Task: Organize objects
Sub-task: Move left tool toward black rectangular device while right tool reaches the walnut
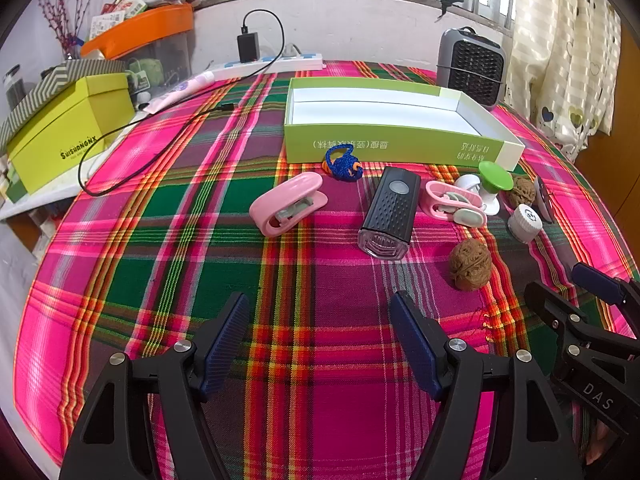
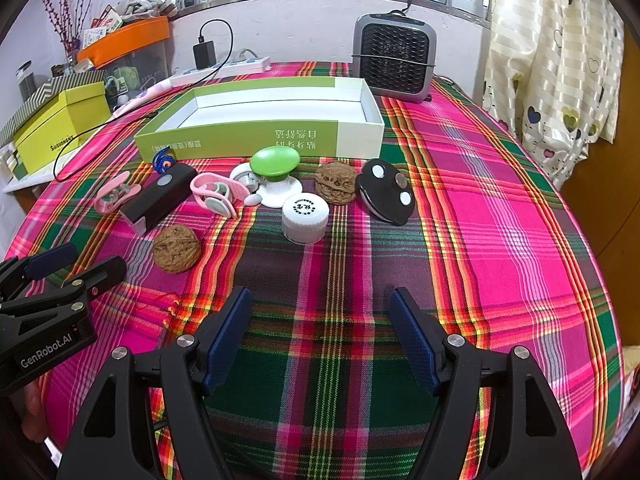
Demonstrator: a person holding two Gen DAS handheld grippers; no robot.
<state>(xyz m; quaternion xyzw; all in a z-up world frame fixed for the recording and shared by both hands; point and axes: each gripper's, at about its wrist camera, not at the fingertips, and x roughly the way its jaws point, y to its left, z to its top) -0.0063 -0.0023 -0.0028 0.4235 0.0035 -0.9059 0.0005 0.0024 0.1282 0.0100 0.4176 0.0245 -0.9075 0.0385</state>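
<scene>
An open green box [image 1: 392,148] with a white inside stands at the back of the plaid cloth. In front of it lie a pink clip [image 1: 286,202], a blue knit charm [image 1: 342,164], a black lamp [image 1: 390,210], a second pink clip [image 1: 454,200], a green-topped white knob [image 2: 275,168], two walnuts [image 2: 176,250] [image 2: 335,183], a white cap [image 2: 305,218] and a black disc [image 2: 386,192]. My left gripper [image 1: 319,304] hovers open over bare cloth, short of the lamp. My right gripper [image 2: 321,298] is open too, short of the cap. Both hold nothing.
A grey heater [image 2: 394,58] stands behind the box on the right. A yellow-green carton [image 1: 68,132] and an orange-lidded bin [image 1: 140,32] sit off the table's left side. A power strip [image 1: 276,62] with a black charger feeds a cable [image 1: 132,152] across the cloth. A curtain [image 2: 560,60] hangs right.
</scene>
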